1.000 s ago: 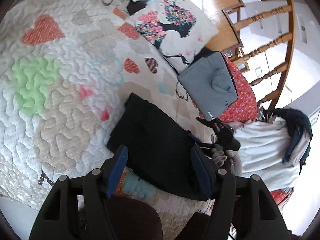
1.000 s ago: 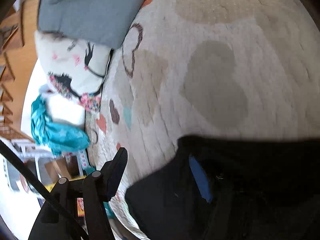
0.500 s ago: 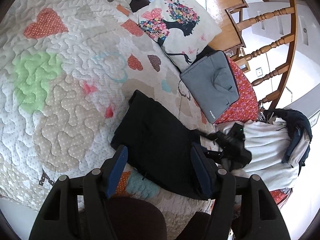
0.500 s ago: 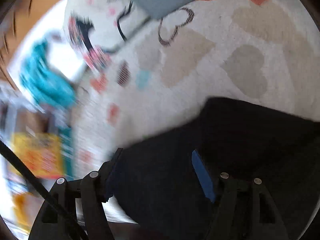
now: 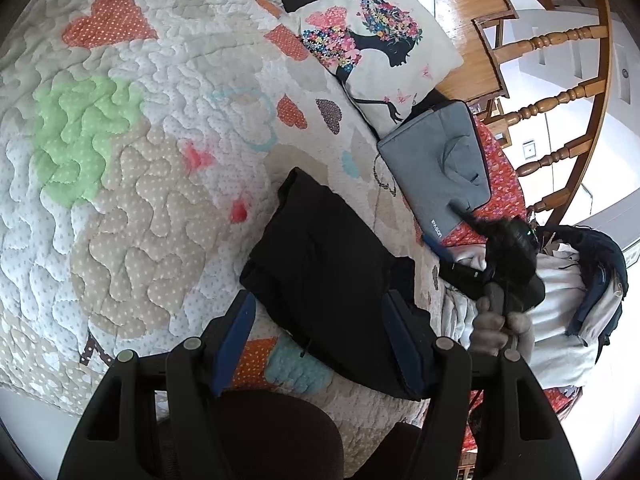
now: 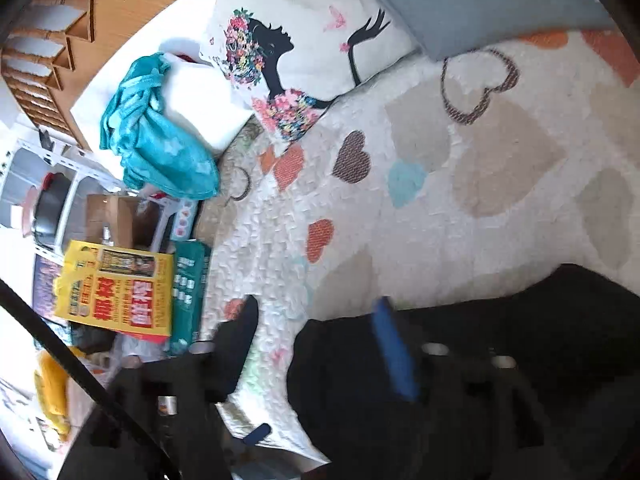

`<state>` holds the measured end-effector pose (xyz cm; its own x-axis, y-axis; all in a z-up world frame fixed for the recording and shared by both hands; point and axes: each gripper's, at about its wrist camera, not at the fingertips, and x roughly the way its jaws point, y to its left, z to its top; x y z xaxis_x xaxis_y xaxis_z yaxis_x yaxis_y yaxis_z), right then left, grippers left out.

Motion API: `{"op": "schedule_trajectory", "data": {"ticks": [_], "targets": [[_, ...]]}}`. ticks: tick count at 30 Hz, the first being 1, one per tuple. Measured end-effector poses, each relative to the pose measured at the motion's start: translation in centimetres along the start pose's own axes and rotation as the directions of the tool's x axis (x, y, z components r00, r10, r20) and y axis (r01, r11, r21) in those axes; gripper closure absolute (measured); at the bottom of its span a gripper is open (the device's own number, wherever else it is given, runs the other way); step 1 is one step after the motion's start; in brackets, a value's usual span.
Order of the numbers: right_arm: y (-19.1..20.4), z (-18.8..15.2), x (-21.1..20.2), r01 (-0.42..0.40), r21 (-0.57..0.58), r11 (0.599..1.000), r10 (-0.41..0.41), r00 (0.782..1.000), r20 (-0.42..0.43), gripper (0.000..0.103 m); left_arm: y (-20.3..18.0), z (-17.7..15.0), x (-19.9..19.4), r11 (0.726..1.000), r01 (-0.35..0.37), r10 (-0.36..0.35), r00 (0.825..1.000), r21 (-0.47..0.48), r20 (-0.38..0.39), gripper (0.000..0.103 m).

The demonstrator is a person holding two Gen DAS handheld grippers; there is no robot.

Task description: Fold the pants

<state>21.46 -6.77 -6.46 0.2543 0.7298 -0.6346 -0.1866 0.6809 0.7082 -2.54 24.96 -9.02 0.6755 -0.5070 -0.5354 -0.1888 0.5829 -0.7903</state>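
Observation:
The black pants (image 5: 332, 272) lie folded into a compact rectangle on the heart-patterned quilt (image 5: 132, 168), near its right edge. My left gripper (image 5: 320, 336) is open and empty, held above the near end of the pants. My right gripper (image 5: 436, 246) shows in the left wrist view, held in a hand just right of the pants. In the right wrist view the right gripper (image 6: 316, 340) is open and empty above the pants (image 6: 500, 360), which fill the lower right.
A printed cushion (image 5: 376, 44) and a grey laptop sleeve (image 5: 436, 168) lie beyond the pants. A pile of white and dark clothes (image 5: 568, 296) sits at the right. A teal cloth (image 6: 156, 132), boxes (image 6: 116, 284) and a wooden bed frame (image 5: 560, 80) border the bed.
My right gripper has drawn back from the pants, off their right edge, and its view has swung toward the cushion and boxes. My left gripper has stayed open above the pants.

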Motion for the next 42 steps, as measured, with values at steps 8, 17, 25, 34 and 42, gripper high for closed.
{"op": "schedule_trajectory", "data": {"ticks": [8, 17, 25, 34, 42], "targets": [[-5.1, -4.9, -6.0, 0.130, 0.096, 0.987, -0.140, 0.984, 0.110, 0.034, 0.2, 0.1, -0.7, 1.000, 0.003, -0.003, 1.000, 0.027, -0.003, 0.039], [-8.9, -6.7, -14.0, 0.091, 0.115, 0.989, -0.129, 0.914, 0.385, 0.029, -0.8, 1.2, 2.1, 0.997, -0.024, 0.027, 0.999, 0.070, -0.048, 0.039], [-9.7, -4.8, -8.1, 0.047, -0.037, 0.998, -0.040, 0.985, 0.165, 0.029, 0.0, 3.8, 5.5, 0.992, -0.113, 0.115, 0.993, 0.059, -0.039, 0.039], [-5.8, -5.5, -0.1, -0.051, -0.148, 0.988, 0.042, 0.997, -0.060, 0.029, 0.7, 4.0, 5.7, 0.992, -0.109, 0.111, 0.993, 0.056, -0.043, 0.039], [-5.2, 1.6, 4.3, 0.049, -0.095, 0.994, -0.052, 0.998, -0.031, 0.034, -0.2, 3.3, 3.6, 0.995, -0.063, 0.065, 0.998, 0.078, -0.017, 0.039]]}}
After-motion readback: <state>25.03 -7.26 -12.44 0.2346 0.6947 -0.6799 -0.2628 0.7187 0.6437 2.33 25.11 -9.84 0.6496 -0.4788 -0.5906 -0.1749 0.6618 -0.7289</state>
